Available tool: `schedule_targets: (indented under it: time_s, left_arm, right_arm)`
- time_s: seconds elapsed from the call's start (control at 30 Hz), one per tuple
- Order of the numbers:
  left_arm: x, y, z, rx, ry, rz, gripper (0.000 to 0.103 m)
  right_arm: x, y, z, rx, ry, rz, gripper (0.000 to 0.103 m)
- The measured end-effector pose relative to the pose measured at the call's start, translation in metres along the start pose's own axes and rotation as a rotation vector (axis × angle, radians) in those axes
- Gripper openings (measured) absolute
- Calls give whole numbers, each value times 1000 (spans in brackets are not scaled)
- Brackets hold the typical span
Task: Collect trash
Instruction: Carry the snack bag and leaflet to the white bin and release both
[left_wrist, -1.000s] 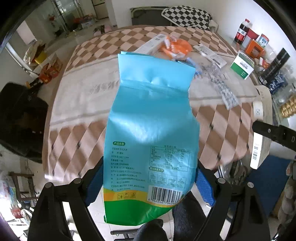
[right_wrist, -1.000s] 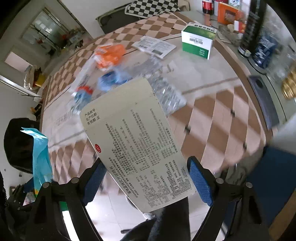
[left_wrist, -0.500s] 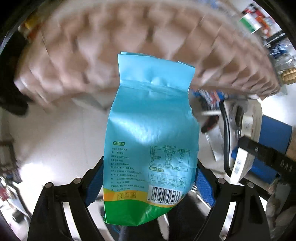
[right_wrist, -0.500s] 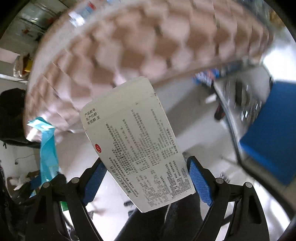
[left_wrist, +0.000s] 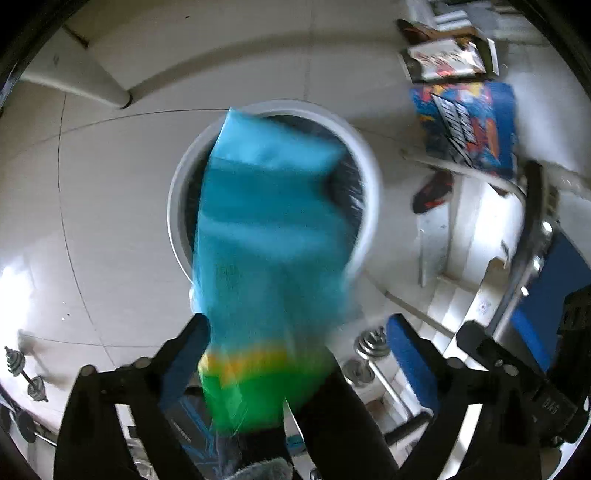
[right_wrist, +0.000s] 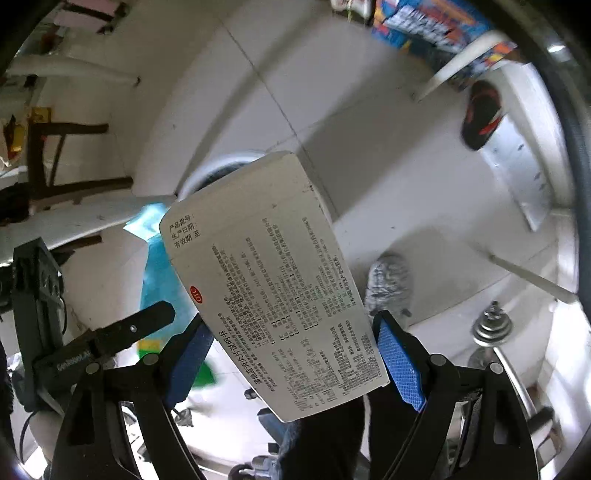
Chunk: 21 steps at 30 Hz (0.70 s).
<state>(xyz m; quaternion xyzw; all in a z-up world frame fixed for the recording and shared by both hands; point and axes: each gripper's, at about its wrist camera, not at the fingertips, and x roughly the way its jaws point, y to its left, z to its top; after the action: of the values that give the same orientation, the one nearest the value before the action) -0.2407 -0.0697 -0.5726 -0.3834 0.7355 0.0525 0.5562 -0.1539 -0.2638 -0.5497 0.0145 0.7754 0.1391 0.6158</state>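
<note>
A blue pouch with a green and yellow bottom is blurred between the fingers of my left gripper, over a white-rimmed trash bin on the floor. The left jaws stand wide and the right pad is clear of the pouch. My right gripper is shut on a white printed medicine box, held above the floor. The bin's rim shows behind the box. The pouch and the left gripper's fingers show at the left of the right wrist view.
White tiled floor surrounds the bin. A blue patterned bag and a dark shoe lie to the right. Small dumbbells lie near the gripper. A wooden chair frame stands at the left. A grey slipper is below the box.
Both grippers swung down from the table to the floor over the bin. The left jaws opened and the blue pouch is slipping out, blurred. The right still holds the box.
</note>
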Motion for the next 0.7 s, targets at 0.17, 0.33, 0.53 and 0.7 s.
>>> schedule_targets:
  time_s: [0.17, 0.33, 0.53, 0.7]
  left_arm:
    - [-13, 25, -12, -62, -173, 53, 99]
    - [-32, 27, -26, -51, -293, 237, 99]
    - [-45, 3, -32, -10, -292, 329, 99]
    - [-63, -12, -49, 11, -301, 357, 99]
  right_arm:
    - [45, 11, 19, -11, 50, 41, 89]
    - [56, 25, 25, -61, 16, 28, 103]
    - [41, 34, 12, -116, -52, -114, 103]
    - [8, 33, -2, -173, -113, -231, 103]
